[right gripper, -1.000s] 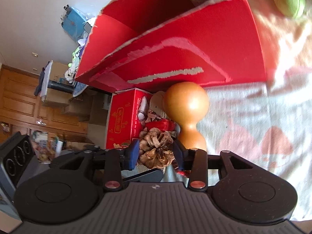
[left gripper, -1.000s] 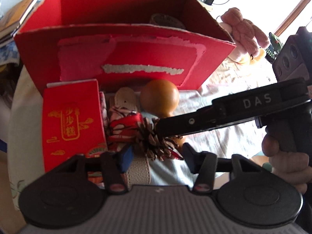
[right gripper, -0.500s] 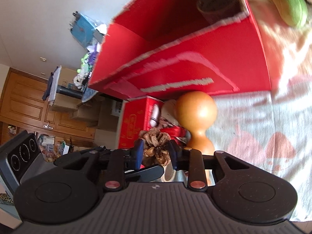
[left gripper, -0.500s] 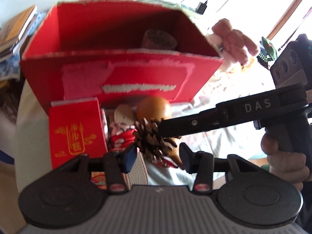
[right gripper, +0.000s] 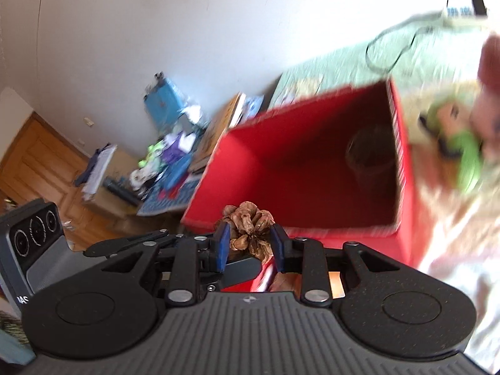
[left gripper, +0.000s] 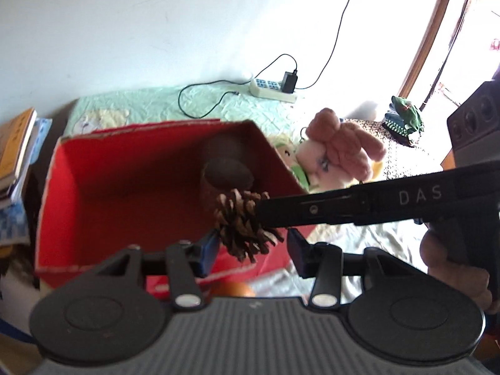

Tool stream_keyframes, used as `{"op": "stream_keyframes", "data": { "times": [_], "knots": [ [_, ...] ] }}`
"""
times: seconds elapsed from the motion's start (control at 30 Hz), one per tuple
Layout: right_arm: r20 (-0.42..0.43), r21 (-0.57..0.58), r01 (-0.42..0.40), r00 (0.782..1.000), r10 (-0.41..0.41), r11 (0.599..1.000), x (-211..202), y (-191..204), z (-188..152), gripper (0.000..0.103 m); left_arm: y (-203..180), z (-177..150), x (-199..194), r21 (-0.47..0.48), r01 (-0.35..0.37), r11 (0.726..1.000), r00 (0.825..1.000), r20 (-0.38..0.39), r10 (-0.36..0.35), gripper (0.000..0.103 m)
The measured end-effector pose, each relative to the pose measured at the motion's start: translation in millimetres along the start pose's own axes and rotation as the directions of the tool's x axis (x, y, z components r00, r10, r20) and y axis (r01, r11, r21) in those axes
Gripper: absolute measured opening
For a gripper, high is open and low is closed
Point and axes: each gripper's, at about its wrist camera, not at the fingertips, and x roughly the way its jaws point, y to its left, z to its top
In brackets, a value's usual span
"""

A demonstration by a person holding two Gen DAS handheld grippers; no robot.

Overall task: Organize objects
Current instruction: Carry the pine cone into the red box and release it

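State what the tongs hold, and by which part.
The right tongs grip the pine cone by its scaly sides; the left tongs hold nothing.

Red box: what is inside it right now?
Inside the red box one dark round container stands near the right wall. The pine cone and hand-held grippers cover the near floor, so anything there is hidden.

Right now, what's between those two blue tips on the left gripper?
In the left wrist view, the pine cone hangs between the left gripper's open fingers, clamped by the right gripper, above the red box's near wall.
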Motion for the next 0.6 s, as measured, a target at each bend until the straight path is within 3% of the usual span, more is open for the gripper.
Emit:
{"op": "stream_keyframes", "data": {
  "times": [0.23,0.47,0.6],
  "knots": [
    [0.042,-0.074,0.160,0.987,-0.157,0.984,16,-9,22,0.031,6,21,51,-0.038,0.048,0.998,0.998,-0.029,-0.049,0.048],
    [0.008,-0.103,0.288,0.957,-0.289,0.952,36,-22,31,0.031,17,21,90,-0.116,0.102,0.988,0.988,-0.106,-0.114,0.048],
    [-0.025,-0.116,0.341,0.938,-0.346,0.933,42,-30,29,0.032,16,16,104,-0.114,0.108,0.988,0.982,-0.142,-0.124,0.048]
  ]
}}
